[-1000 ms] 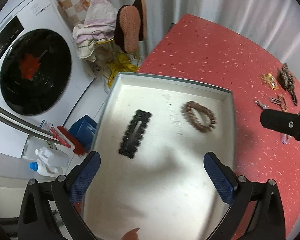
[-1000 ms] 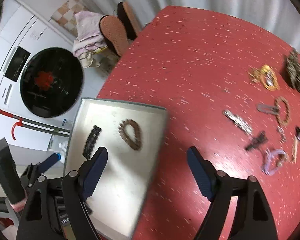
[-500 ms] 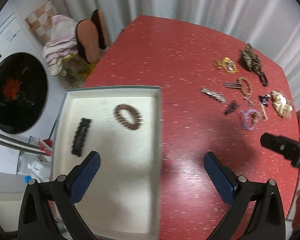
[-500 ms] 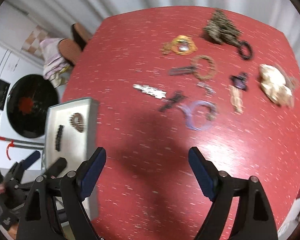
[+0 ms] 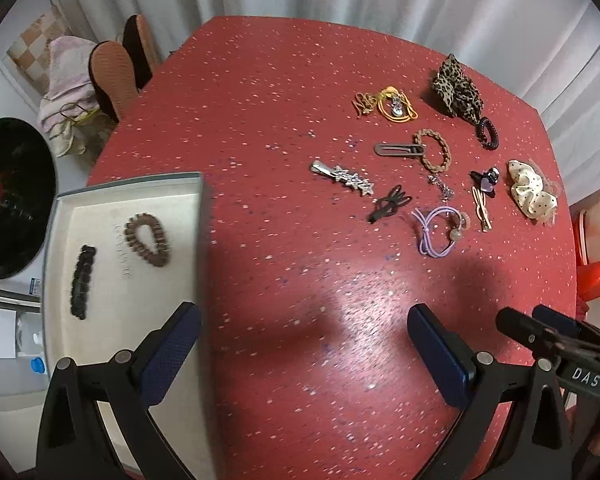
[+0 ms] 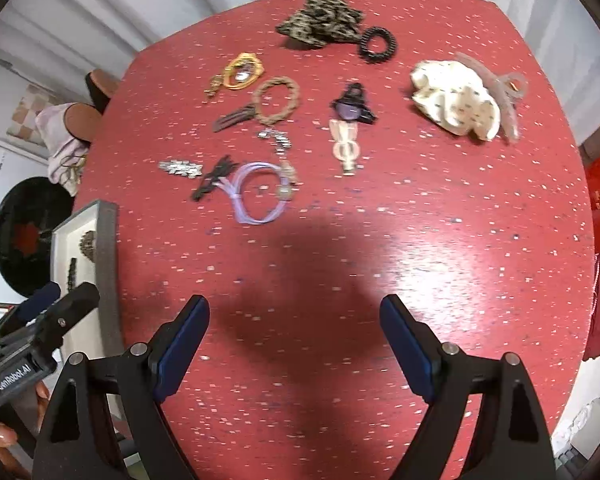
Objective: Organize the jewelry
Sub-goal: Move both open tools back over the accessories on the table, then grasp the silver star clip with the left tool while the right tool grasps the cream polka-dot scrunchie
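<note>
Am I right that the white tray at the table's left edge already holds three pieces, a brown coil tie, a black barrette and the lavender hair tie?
Not quite. The tray holds two: the brown coil tie and black barrette. The left wrist view shows the lavender hair tie on the red table.

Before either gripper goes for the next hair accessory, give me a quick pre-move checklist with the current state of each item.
1. Right gripper open and empty: ok, nothing sits between its pads.
2. Left gripper open and empty: ok.
3. Tray has room: ok, only the brown coil tie and black clip lie in it.
4. Nearest pick free to grasp: not ok, the purple hair tie lies against the black bow clip.
5. Path to the accessories clear: ok, bare red table lies between.
6. Grippers apart from each other: ok.
</note>
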Motion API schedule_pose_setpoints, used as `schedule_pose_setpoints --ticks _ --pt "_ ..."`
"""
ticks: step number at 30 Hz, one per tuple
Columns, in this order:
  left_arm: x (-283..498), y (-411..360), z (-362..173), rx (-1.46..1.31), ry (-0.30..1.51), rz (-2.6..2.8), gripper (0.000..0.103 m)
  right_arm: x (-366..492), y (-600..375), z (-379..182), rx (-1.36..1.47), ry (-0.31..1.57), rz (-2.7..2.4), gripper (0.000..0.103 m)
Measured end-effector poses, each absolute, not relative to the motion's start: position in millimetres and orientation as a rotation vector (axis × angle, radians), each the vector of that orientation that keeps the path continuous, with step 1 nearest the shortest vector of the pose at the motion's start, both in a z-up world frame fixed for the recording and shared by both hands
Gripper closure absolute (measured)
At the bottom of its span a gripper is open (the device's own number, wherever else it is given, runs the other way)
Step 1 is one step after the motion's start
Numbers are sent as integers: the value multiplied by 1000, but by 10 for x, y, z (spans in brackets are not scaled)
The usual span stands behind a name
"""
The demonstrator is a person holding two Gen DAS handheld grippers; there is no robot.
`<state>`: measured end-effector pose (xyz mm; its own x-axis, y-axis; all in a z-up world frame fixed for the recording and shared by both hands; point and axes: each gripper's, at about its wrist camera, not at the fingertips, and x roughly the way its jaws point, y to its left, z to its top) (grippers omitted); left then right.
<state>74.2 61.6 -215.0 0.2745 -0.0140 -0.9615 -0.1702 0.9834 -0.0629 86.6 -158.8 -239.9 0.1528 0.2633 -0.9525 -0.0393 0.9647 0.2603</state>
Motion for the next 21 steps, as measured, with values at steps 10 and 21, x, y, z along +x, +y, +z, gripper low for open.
schedule_pose_setpoints --ticks 10,21 --pt "1162 568 -2369 -234 1308 162 0 1102 -1955 -2584 175 1432 148 14" --pt "1629 590 -2597 -255 1300 181 6 1472 -1976 -2609 168 1385 183 14"
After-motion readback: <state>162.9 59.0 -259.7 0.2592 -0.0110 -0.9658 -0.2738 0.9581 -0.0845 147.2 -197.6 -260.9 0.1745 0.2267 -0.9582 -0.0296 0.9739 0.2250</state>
